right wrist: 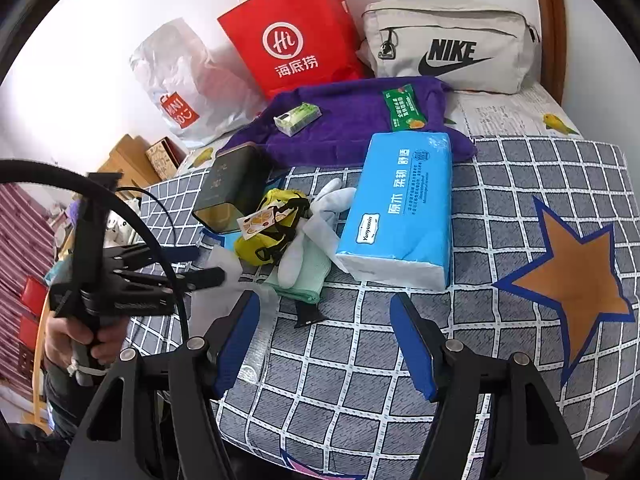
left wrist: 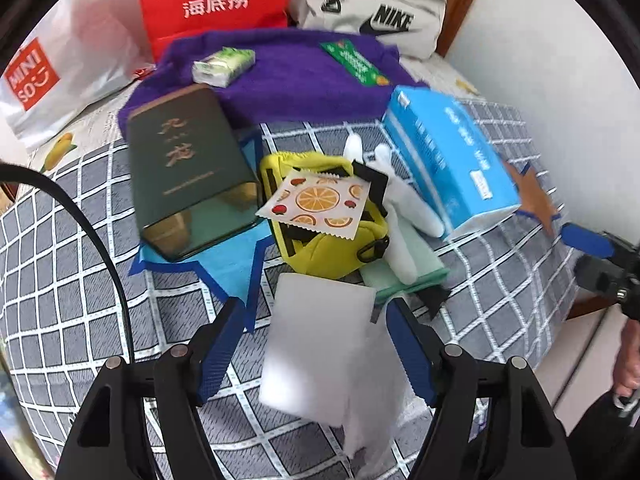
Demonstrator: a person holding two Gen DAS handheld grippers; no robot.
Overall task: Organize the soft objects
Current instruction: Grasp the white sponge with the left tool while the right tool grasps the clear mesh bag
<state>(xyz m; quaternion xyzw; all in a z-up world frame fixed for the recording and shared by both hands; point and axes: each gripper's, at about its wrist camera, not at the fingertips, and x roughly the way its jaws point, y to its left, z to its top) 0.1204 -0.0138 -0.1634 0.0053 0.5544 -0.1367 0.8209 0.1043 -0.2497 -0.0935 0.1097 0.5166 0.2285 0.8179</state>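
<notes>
Bed with checked cover (right wrist: 360, 360), clutter heaped mid-frame. Left gripper (left wrist: 316, 344) stands about half wide with a white sponge block (left wrist: 320, 340) between its jaws; pad contact blurred, so a true grip cannot be confirmed. Right gripper (right wrist: 328, 340) half open, nothing in it, hovering over bare cover. Sponge looks light and squashy, should tolerate a firm pinch across its flat faces near the middle. Nearby lie a yellow pouch (right wrist: 272, 236), white glove (right wrist: 320, 216) and blue tissue pack (right wrist: 400, 208), the last bulky and yielding.
</notes>
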